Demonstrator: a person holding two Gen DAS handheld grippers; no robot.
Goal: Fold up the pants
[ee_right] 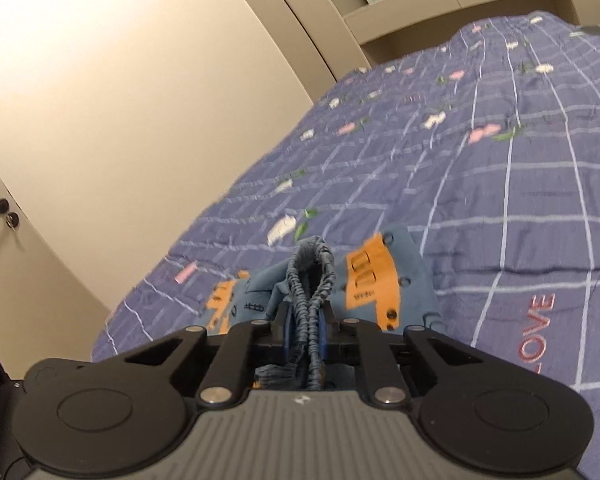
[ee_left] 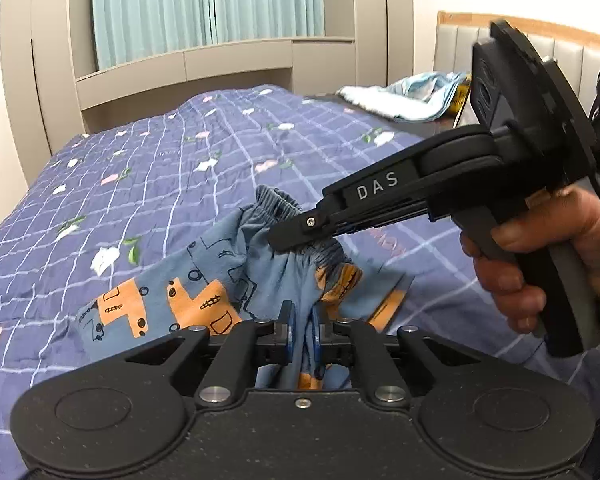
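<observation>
The pants, blue with orange truck prints, hang bunched just above the bed, whose purple checked quilt carries small flowers. The left gripper has its jaws closed on a fold of the blue cloth, which runs down between them. The right gripper comes in from the right, held by a hand, and its jaws are clamped on the gathered elastic waistband. In the right wrist view the waistband stands doubled over between the jaws of the right gripper, with the rest of the pants trailing onto the quilt. A light blue and white cloth lies crumpled near the headboard, well apart from the pants.
</observation>
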